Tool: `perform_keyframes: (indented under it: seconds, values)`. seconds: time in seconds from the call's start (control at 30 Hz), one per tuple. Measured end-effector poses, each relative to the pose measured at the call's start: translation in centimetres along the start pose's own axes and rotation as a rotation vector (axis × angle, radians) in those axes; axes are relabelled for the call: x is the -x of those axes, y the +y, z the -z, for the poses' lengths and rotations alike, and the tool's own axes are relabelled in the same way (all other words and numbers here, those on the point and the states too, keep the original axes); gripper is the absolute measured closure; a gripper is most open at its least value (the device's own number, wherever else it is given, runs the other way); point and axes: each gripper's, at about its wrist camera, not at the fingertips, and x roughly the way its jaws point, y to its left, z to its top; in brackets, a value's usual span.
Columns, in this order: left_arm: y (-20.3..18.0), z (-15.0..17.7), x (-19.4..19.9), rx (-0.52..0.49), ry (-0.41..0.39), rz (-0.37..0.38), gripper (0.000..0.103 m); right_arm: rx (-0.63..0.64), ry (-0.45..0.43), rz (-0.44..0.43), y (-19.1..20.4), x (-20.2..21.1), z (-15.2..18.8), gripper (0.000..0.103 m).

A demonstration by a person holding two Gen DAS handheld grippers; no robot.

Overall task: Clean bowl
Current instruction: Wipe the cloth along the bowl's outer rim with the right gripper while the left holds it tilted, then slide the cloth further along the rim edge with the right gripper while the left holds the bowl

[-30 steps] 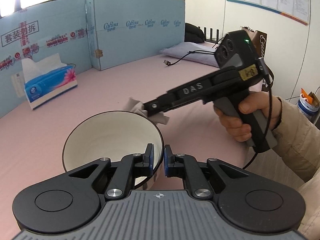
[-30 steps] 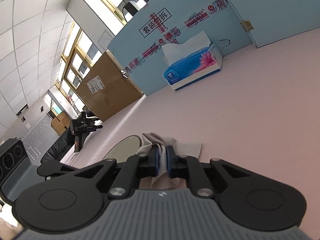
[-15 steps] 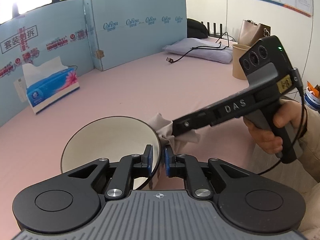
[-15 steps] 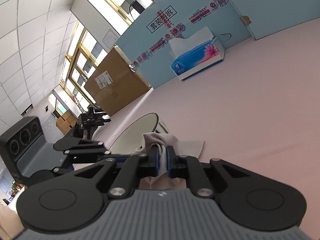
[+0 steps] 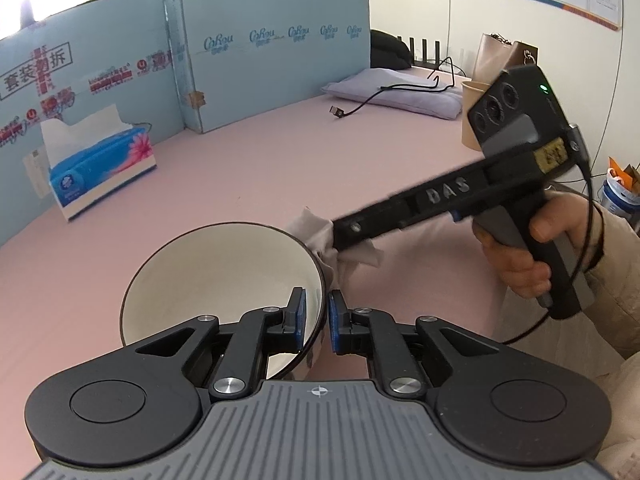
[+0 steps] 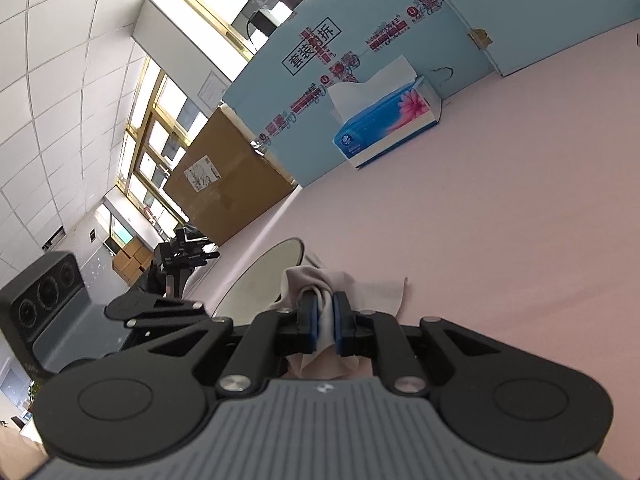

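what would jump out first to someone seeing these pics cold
First the white bowl with its dark rim, tilted up off the pink table and clamped at its near rim by the left gripper. Next, the right gripper pinching a crumpled beige cloth just outside the bowl's right edge. At the back left, a blue tissue box stands before light blue panels.

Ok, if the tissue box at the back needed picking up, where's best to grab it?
Grip the tissue box across its narrow width, coming from above beside the protruding tissue. It lies flat on the table, long faces exposed, the blue board close behind.
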Motion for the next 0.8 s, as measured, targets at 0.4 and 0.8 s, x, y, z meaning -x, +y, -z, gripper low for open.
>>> perform_keyframes:
  seconds: [0.4,0.8]
  values:
    - [1.8,1.1,1.3,0.003,-0.005,0.095,0.087,0.046,0.033,-0.015,-0.3,-3.1,-2.0,0.092]
    - [1.2,1.3,1.3,-0.109,0.034,0.108,0.085,0.068,0.037,-0.031,-0.2,-3.7,-2.3,0.091]
